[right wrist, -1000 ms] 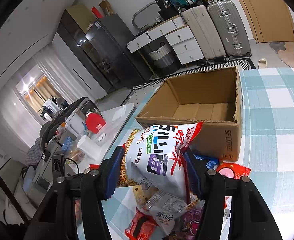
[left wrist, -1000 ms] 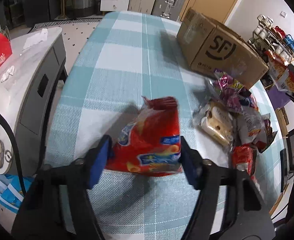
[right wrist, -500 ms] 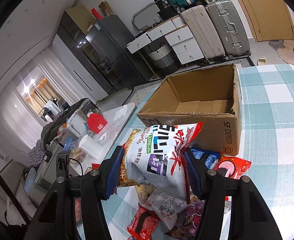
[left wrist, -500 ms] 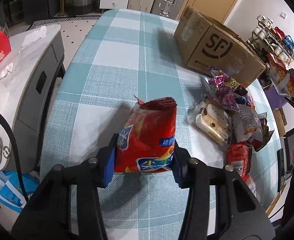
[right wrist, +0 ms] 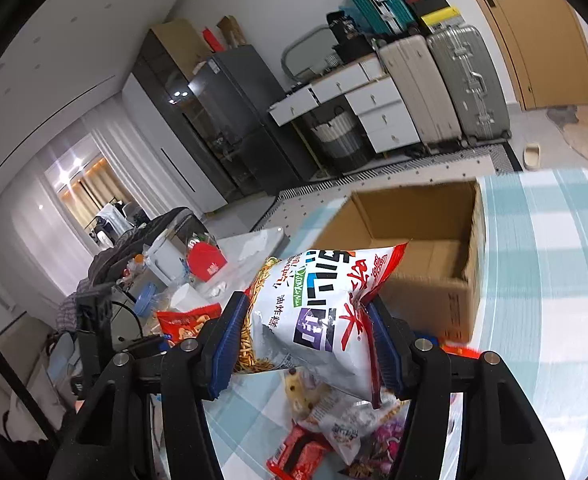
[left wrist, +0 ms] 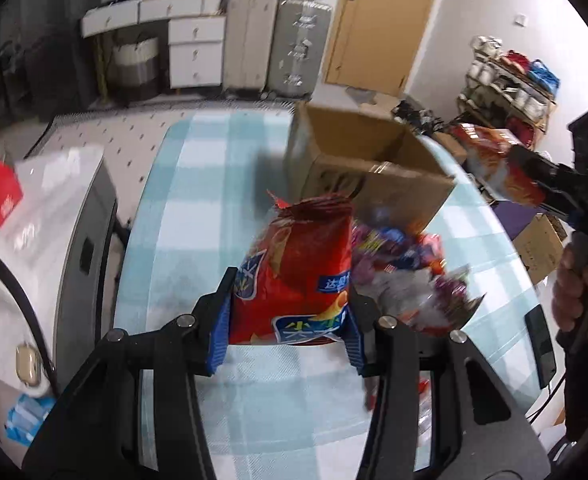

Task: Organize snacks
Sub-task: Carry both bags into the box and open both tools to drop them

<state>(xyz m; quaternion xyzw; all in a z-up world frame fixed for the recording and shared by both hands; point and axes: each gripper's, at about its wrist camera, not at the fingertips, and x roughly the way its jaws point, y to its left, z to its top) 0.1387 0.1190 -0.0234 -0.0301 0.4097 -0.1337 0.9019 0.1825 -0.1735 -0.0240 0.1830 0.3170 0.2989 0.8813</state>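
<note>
My left gripper (left wrist: 286, 332) is shut on a red snack bag (left wrist: 298, 272) and holds it above the checked tablecloth (left wrist: 198, 208), short of the open cardboard box (left wrist: 366, 160). My right gripper (right wrist: 306, 344) is shut on a white snack bag (right wrist: 314, 312) with red and purple print, held above the snack pile (right wrist: 334, 420) near the box (right wrist: 426, 256). The box looks empty inside. The right gripper with its bag also shows at the right of the left wrist view (left wrist: 534, 184).
A pile of loose snack packets (left wrist: 406, 272) lies on the table between me and the box. A white side cabinet (left wrist: 42, 216) stands left of the table. Suitcases (left wrist: 278, 44) and drawers stand at the far wall. A shelf (left wrist: 510, 80) is at right.
My left gripper closed on the red bag, lifted it off the table and tilted up toward the box. My right gripper with the white bag rose slightly toward the box.
</note>
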